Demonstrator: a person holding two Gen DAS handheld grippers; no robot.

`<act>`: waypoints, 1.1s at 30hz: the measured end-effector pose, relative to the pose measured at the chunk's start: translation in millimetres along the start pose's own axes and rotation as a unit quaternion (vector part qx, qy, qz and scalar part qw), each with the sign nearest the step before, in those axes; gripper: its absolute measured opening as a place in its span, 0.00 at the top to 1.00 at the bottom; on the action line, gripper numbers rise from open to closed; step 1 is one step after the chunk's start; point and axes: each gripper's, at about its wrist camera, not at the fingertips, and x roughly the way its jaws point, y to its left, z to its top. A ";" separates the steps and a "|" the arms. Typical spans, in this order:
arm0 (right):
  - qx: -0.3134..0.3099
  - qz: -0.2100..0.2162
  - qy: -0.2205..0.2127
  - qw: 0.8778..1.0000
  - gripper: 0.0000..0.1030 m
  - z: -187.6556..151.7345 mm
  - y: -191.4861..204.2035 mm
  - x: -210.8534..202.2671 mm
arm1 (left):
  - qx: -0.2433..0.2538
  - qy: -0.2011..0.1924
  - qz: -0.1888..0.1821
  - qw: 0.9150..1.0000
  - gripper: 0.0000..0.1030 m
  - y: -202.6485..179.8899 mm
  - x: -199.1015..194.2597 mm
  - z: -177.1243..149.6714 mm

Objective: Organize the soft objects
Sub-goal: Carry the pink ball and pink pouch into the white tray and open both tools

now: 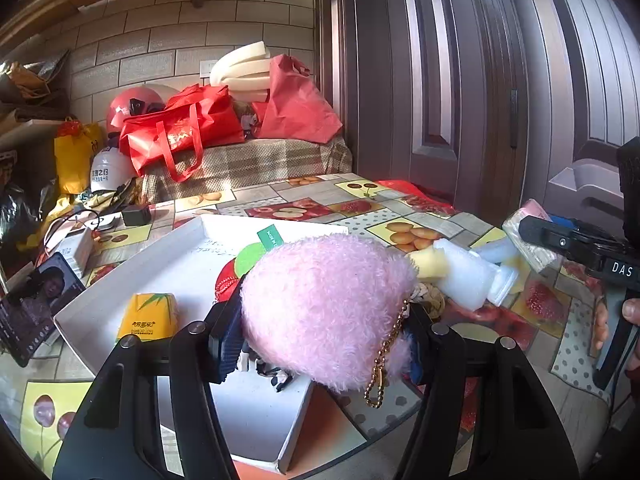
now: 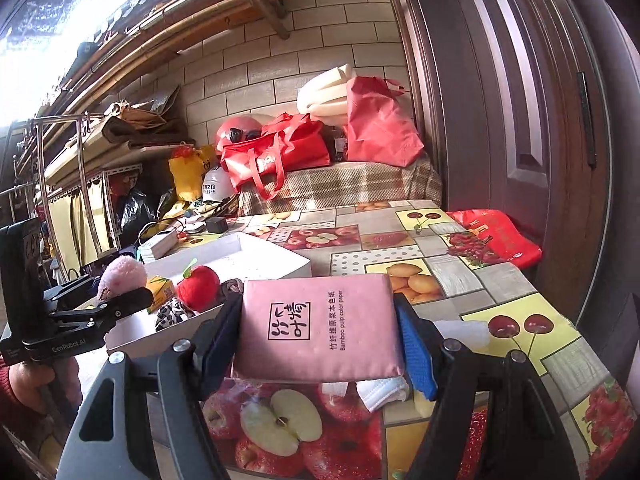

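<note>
A person's left gripper (image 1: 320, 344) clamps a fluffy pink plush pouch with a gold bead chain (image 1: 328, 312), its jaws about half open and pressed against the toy's sides, holding it above the near corner of a shallow white cardboard tray (image 1: 132, 272) on a table covered in a fruit-patterned oilcloth (image 1: 400, 232). Inside the tray lie a yellow tissue packet with a bamboo print (image 1: 148, 316), a red plush apple with a green leaf (image 2: 198, 288) and a leopard-print fabric piece (image 2: 170, 314); in the right wrist view the apple sits just beside the leopard piece, with the yellow packet close behind. The right gripper (image 2: 320, 336), jaws a little more than half open, grips a flat pink pack of bamboo pulp tissues (image 2: 320, 328) by its two short edges, lifted clear of the tablecloth and tilted slightly. Beneath it, on the cloth, rest a folded white face mask (image 2: 380, 394) and a white foam piece (image 2: 464, 332). The left wrist view shows more white and yellow foam blocks (image 1: 460, 276) heaped beside the tray. A bare hand (image 2: 40, 380) holds the left tool's handle at the frame's lower left. Red shopping bags (image 2: 280, 152) crowd a plaid-covered bench (image 2: 340, 188) against the tiled wall beyond.
</note>
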 end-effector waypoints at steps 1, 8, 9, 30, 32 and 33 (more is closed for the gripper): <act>-0.004 0.001 0.002 1.000 0.30 0.5 2.2 2.1 | 0.005 -0.004 0.006 1.000 0.39 1.6 0.1 0.1; -0.028 0.018 0.008 0.999 0.30 0.8 20.0 14.5 | -0.013 -0.013 0.048 0.999 0.39 34.2 -0.4 -2.5; -0.031 0.019 0.010 0.999 0.30 0.9 22.5 17.4 | -0.015 -0.014 0.054 0.998 0.39 38.8 -1.3 -3.0; -0.070 0.080 0.047 0.993 0.30 -1.0 79.0 71.3 | -0.066 -0.007 0.117 0.991 0.39 101.2 4.3 -5.9; -0.077 0.088 0.047 0.992 0.30 -1.0 88.2 77.4 | -0.069 -0.005 0.125 0.990 0.39 106.2 7.8 -4.4; -0.080 0.092 0.048 0.991 0.30 -0.7 93.0 81.0 | -0.070 -0.004 0.129 0.989 0.39 108.5 10.1 -3.8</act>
